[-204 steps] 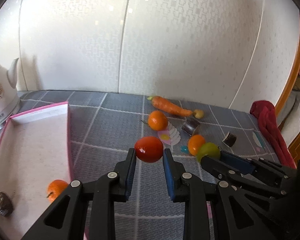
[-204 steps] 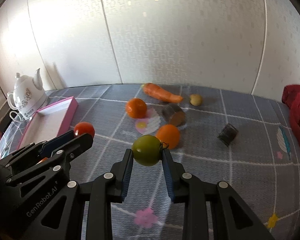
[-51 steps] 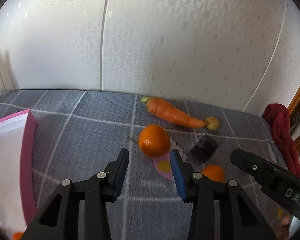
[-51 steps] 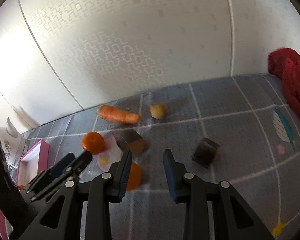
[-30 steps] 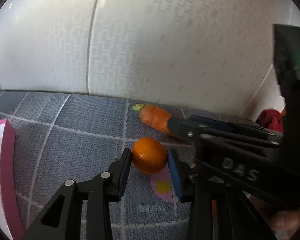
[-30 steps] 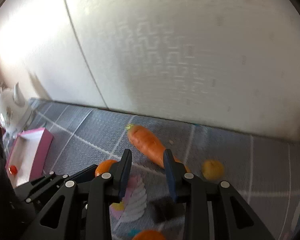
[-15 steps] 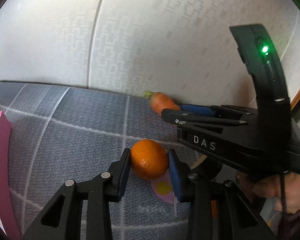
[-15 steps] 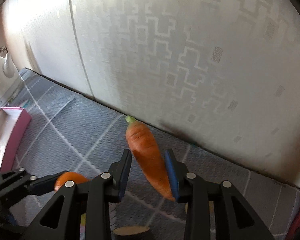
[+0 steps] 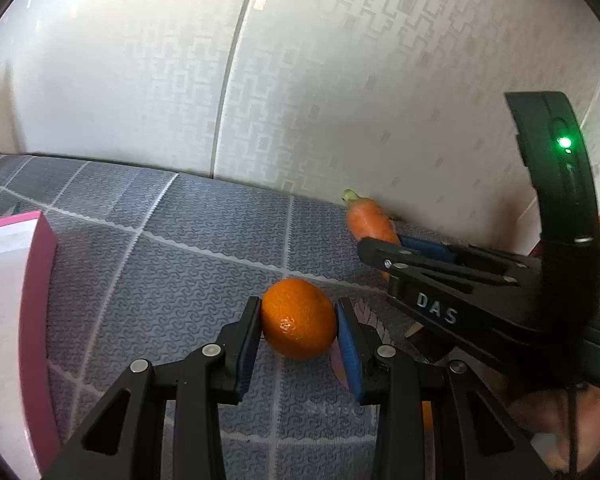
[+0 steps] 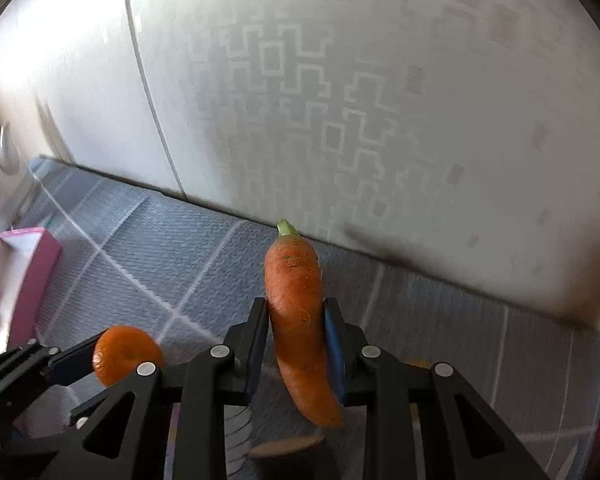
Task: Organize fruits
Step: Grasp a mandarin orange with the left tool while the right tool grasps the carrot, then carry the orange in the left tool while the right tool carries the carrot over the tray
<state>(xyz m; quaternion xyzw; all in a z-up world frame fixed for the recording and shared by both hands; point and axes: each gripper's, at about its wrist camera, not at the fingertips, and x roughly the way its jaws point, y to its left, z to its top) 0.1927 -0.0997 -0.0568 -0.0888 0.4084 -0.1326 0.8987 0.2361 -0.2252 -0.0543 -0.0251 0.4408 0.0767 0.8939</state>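
Jaws of the left gripper are pressed against both flanks of the orange, which sits squarely between the blue pads at their tips, so I judge it gripped; whether it is lifted clear of the grey patterned tabletop cannot be told. Taking the orange as the landmark, the pink box lies well to its left, its near wall facing the fruit, and since that box seems to be the collecting place, the coming move for this hand looks like a carry leftward with nothing in between. Right of the orange and a little farther back, close to the white wall, is the carrot. In the right wrist view the right gripper has its jaws clamped on the carrot's middle, and the carrot's long axis runs along the fingers rather than across them: green stub pointing ahead toward the wall, thin end curving back and slightly right under the jaws. That lengthwise hold leaves a long stretch unsupported at both ends, so it could swivel in the pads on the way over. Of the two, the left gripper is nearer the box, and the right would have to cross past the orange to reach it.
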